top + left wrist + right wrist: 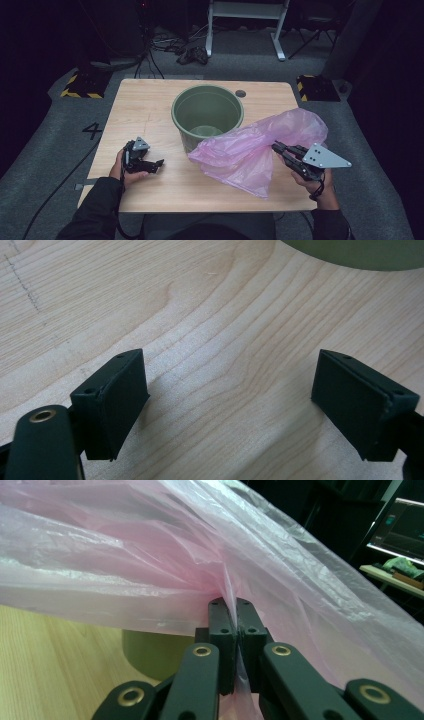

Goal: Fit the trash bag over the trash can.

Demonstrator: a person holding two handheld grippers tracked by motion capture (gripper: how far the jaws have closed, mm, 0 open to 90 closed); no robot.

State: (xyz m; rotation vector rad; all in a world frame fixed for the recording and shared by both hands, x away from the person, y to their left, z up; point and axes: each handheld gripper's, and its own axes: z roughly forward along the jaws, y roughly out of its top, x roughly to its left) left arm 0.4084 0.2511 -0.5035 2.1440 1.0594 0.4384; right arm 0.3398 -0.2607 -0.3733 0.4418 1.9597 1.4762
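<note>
Wooden table [150,107], dark room. My right gripper [278,148] pinches pink bag [250,147], draped against green bin [207,116], not yet inside. My left gripper [156,164] rests on table, jaws spread, empty. Lining remains.

We see a thin, translucent pink plastic bag [255,147], crumpled and billowed, draped from the table against the side of the upright, empty green bucket [207,114], one fold lifted.
</note>
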